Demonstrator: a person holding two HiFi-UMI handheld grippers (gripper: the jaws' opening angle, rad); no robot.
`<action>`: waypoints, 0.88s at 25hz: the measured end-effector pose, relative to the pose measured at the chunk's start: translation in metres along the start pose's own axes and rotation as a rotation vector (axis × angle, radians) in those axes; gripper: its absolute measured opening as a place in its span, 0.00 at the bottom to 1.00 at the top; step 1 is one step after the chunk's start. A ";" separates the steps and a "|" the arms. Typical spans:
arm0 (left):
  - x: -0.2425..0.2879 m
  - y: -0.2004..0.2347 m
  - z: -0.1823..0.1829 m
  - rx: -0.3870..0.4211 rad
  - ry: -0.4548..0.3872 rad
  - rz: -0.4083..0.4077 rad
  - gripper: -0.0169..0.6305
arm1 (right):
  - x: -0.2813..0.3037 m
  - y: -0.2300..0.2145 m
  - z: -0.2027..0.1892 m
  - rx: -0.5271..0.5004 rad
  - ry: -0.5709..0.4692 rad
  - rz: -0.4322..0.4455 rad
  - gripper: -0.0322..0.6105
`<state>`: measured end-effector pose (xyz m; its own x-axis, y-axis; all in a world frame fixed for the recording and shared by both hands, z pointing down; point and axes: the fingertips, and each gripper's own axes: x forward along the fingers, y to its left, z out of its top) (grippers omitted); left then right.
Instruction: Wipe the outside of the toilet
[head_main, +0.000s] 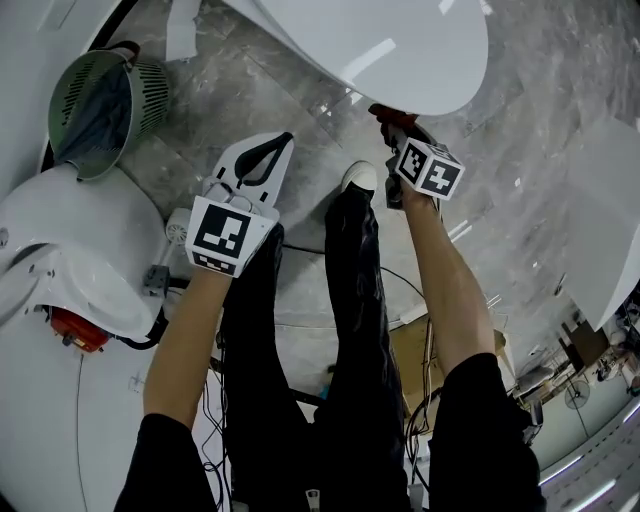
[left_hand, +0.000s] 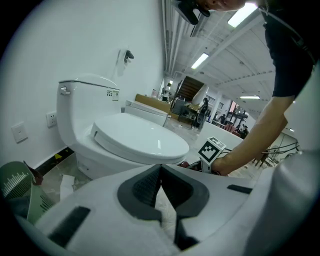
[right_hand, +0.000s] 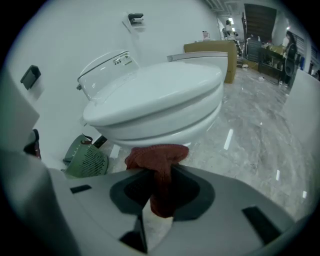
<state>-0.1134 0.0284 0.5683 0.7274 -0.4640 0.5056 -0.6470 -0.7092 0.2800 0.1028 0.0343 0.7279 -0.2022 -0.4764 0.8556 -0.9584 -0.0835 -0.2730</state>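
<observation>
White ceramic toilet (right_hand: 160, 95), lid down, is standing on the grey marbled floor (right_hand: 260, 125) against the wall. The person's right tongs (right_hand: 157, 175) are pinching a dark red knitted cloth (right_hand: 156, 156) and holding it just under the bowl's front rim; whether it is touching cannot be told. The left tongs (left_hand: 160, 167) are hanging aside, pressed together on nothing. Wiping is seemingly only getting going at the front, with tank, sides and base probably waiting.

Floor (head_main: 520, 150): grey marbled tile, glossy (streaks of ceiling light reflected).
Standing on it: white toilet (left_hand: 125, 140); green mesh basket (head_main: 100, 105) near its base.
Lying flat: white paper sheet (left_hand: 66, 186) beside the basket.
</observation>
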 end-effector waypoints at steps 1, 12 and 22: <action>0.004 -0.004 0.002 0.000 0.002 0.000 0.03 | -0.002 -0.008 0.001 -0.008 0.006 -0.005 0.19; 0.044 -0.043 0.029 0.019 -0.003 -0.021 0.03 | -0.023 -0.100 0.031 -0.003 0.009 -0.129 0.19; 0.024 -0.029 0.031 0.006 -0.027 -0.025 0.03 | -0.048 -0.070 0.008 -0.001 -0.046 -0.137 0.20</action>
<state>-0.0703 0.0212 0.5472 0.7492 -0.4603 0.4763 -0.6273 -0.7238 0.2873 0.1816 0.0563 0.7021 -0.0598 -0.5004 0.8637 -0.9767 -0.1494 -0.1541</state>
